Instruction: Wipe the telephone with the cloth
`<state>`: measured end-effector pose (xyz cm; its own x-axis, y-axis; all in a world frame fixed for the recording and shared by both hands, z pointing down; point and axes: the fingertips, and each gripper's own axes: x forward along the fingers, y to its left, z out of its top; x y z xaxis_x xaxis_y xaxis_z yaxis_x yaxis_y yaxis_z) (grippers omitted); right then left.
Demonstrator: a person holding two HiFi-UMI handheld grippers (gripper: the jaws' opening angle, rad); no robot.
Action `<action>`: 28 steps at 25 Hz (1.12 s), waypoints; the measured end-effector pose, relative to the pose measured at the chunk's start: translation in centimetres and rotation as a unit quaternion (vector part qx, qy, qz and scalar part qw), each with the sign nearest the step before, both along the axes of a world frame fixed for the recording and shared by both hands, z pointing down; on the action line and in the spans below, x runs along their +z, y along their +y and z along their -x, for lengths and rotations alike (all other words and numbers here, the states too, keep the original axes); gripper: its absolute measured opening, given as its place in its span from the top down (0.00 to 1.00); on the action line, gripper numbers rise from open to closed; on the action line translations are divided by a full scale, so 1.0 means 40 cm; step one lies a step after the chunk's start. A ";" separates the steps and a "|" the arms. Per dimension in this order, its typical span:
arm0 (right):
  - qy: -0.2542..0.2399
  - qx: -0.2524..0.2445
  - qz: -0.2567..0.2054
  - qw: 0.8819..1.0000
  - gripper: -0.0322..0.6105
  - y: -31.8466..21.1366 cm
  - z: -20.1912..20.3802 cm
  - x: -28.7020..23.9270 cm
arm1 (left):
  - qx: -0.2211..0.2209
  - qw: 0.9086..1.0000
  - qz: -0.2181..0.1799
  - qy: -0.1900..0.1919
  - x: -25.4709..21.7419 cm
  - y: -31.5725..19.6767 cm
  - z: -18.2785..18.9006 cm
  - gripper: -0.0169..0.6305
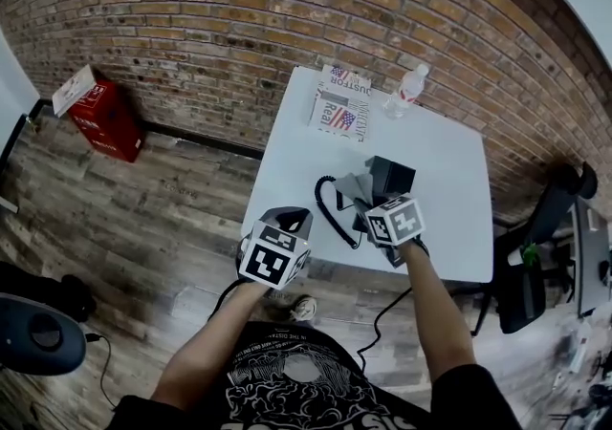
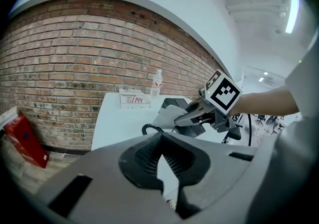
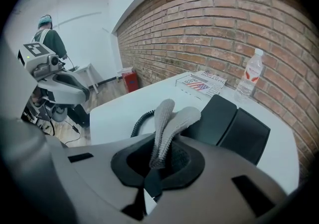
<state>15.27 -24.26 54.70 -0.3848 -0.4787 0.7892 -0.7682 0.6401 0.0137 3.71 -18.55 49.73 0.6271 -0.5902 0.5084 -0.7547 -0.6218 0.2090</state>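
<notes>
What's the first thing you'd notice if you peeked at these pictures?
The right gripper pinching a grey cloth right by the black telephone on the white table. After that comes the big brick wall behind the table. The left gripper is shut and empty, held at the table's near corner.

Setting: indoor office-type workspace, set up like a lab or studio. Evidence:
- Exposed brick wall [image 1: 239, 8] along the far side.
- Grey wood-plank floor [image 1: 143, 218].
- White table [image 1: 449, 180] carrying a desk telephone [image 1: 390, 178].
- Black swivel chair [image 1: 535, 256] at right.
- Red box [image 1: 107, 118] on the floor, far left.
- Ceiling strip light [image 2: 290, 11].
- Another person [image 3: 50, 39] stands among equipment farther off.
</notes>
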 end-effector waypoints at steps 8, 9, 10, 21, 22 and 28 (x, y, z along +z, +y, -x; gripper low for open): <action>-0.013 0.023 0.008 1.000 0.93 0.058 0.013 0.027 | 0.011 1.000 0.003 0.004 0.003 0.022 -0.004 0.96; -0.015 0.025 0.009 1.000 0.93 0.066 0.013 0.030 | 0.013 1.000 0.003 0.004 0.002 0.024 -0.005 0.96; -0.017 0.028 0.011 0.999 0.93 0.074 0.013 0.034 | 0.014 1.000 0.003 0.004 0.003 0.027 -0.005 0.96; -0.053 0.080 0.013 0.995 0.93 0.135 0.029 0.058 | 0.015 1.000 0.020 0.003 0.018 0.058 0.025 0.96; -0.055 0.085 0.009 0.995 0.93 0.134 0.031 0.052 | 0.015 1.000 0.023 0.007 0.017 0.061 0.025 0.96; -0.103 0.115 -0.045 0.987 0.93 0.117 0.043 -0.060 | 0.010 1.000 0.014 0.010 -0.024 0.047 0.033 0.96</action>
<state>13.53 -19.60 52.30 -0.4044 -0.6370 0.6563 -0.8860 0.4510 -0.1082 2.37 -16.66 48.78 0.6492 -0.5631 0.5113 -0.7373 -0.6311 0.2411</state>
